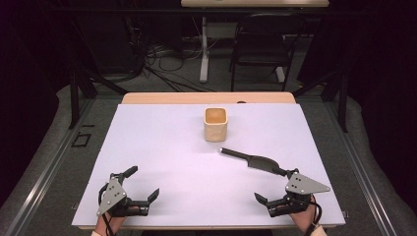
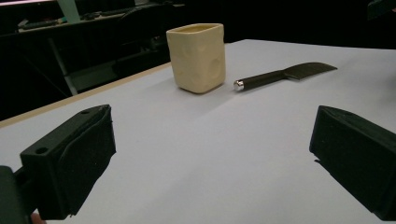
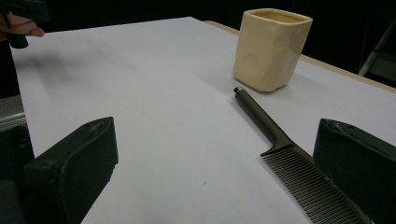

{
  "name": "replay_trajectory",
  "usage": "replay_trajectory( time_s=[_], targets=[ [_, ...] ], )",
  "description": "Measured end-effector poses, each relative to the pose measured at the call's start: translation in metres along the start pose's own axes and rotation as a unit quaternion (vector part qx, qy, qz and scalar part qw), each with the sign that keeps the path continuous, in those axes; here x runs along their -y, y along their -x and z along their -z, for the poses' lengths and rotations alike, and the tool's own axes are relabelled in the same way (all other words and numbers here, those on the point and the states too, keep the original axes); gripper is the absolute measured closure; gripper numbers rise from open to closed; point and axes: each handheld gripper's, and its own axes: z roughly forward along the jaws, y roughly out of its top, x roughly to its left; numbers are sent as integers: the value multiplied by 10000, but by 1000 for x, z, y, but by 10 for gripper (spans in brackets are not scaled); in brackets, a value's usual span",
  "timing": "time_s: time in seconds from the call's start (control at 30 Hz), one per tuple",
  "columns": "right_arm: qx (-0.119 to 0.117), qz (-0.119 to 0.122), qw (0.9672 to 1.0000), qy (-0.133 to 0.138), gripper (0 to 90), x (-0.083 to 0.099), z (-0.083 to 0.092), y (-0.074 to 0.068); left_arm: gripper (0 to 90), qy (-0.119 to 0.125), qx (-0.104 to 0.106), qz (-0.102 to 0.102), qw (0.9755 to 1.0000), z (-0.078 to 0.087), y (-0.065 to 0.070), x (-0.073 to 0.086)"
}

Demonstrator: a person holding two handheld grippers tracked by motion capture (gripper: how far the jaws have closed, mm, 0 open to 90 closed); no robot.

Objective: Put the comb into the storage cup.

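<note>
Black comb (image 1: 253, 161) flat on tabletop (image 1: 162, 142), light, stiff, thin; probably slippery. Best grip: round handle near cup (image 1: 216, 124). Right gripper (image 1: 276, 192) and left gripper (image 1: 143, 183): fingers released, empty.

Pale cream cup (image 1: 215, 124), plain and unpatterned, with a slightly warmer tan inside. Dark brown-black comb (image 1: 252, 161), matte along the handle, tipped with a small silver cap, with fine parallel teeth forming a close striped pattern. White surface (image 1: 162, 147), uniform, edged with light wood at the far side. Black left gripper (image 1: 140, 186) and black right gripper (image 1: 276, 191), each topped with a grey plate dotted with small dark holes; matte black fingers (image 2: 70, 158).
</note>
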Motion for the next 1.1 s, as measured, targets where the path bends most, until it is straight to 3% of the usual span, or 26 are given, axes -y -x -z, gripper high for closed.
replay_trajectory(
  time_s=[1.1],
  targets=[
    [-67, -75, 9990, -437, 0, -22, -50, 10, 4, -6, -7, -8, 10000, -1, 0, 0]
  ],
)
